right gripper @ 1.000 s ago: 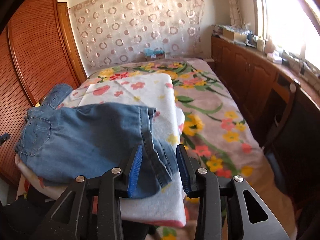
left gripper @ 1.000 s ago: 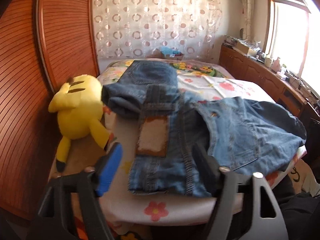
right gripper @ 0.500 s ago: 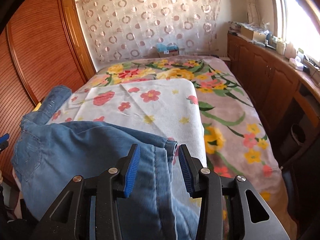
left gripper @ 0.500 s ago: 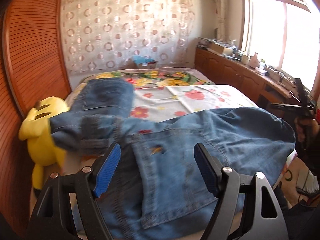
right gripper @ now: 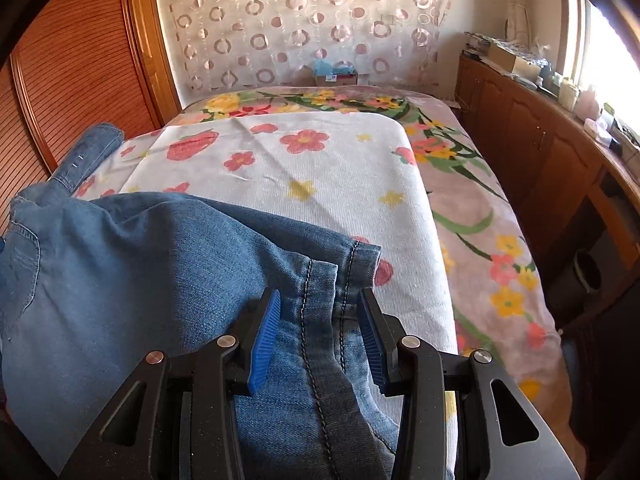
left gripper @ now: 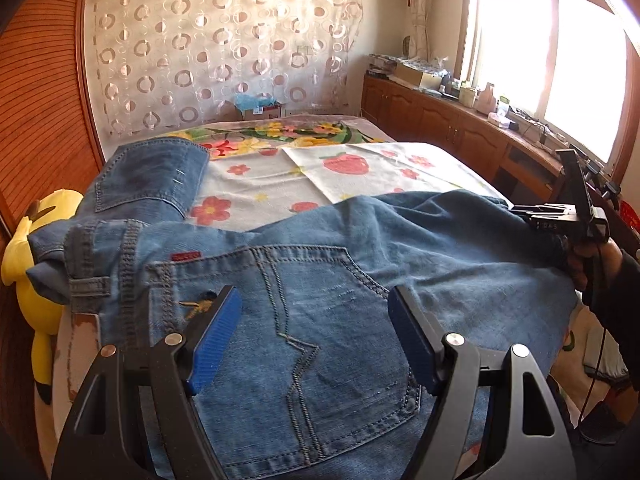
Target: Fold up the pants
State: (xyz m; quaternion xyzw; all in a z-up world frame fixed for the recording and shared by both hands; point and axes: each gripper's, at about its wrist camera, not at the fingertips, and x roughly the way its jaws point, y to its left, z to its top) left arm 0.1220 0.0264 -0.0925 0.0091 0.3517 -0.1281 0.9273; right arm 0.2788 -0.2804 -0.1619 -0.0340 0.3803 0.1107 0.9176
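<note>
Jeans (left gripper: 320, 280) | red pocket tab (left gripper: 185, 256) unreadable | waist patch (left gripper: 86, 320) worn blank

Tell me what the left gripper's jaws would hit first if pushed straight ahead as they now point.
Most likely the jeans: the left gripper angles down over the back pocket, jaws open. Depth is hard to judge.

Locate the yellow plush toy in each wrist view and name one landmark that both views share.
Left wrist view: the yellow plush toy sits at the far left edge, beside the jeans and against the wooden wardrobe.
Right wrist view: not in it; the jeans fill the lower left.
Shared landmark: the curtain with rings behind the bed.
</note>
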